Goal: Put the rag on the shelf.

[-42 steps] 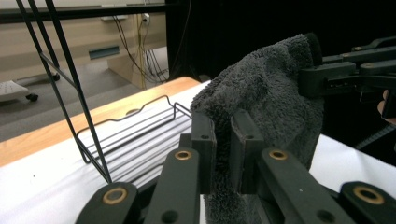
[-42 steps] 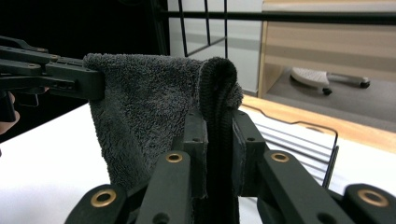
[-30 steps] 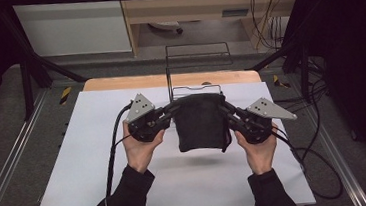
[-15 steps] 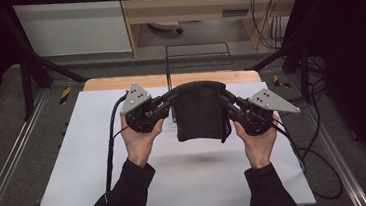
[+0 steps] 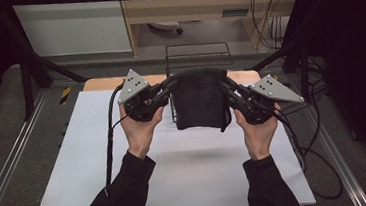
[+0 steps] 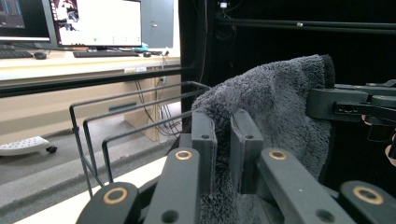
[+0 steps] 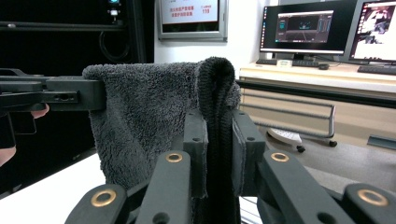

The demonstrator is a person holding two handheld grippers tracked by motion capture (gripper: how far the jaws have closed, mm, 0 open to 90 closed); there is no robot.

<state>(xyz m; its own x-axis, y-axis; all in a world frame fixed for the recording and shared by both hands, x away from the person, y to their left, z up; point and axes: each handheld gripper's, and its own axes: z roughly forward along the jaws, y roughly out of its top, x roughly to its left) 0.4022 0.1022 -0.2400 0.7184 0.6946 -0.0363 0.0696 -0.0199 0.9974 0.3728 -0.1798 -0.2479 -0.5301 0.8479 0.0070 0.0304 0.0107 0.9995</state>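
Two grippers, one in each of my hands, hold a dark grey fluffy towel (image 5: 199,99) up in the air above the white table top (image 5: 187,173). My left gripper (image 6: 223,140) has its jaws pressed together on one top corner of the cloth, and my right gripper (image 7: 219,140) pinches the opposite top corner in the same way. In the high view the left gripper (image 5: 167,87) and the right gripper (image 5: 226,86) stand level with each other, and the towel hangs folded between them, its lower edge clear of the table and casting a soft shadow below.

Just behind the towel stands a black wire rack (image 5: 198,56) with thin upright bars, near the far edge of the table. It shows again in the left gripper view (image 6: 116,135). It appears to hold nothing, though the towel hides part of it from above.

As I judge it, the main risk is the cloth slipping out of one grip, since each gripper bites only a small fold of thick pile; one corner would drop and the towel would swing sideways. A second risk is the hanging edge snagging on the wire bars if I carry it forward too low, which could drag the rack or bunch the cloth. Pulling my hands apart too hard could also tug a corner free.
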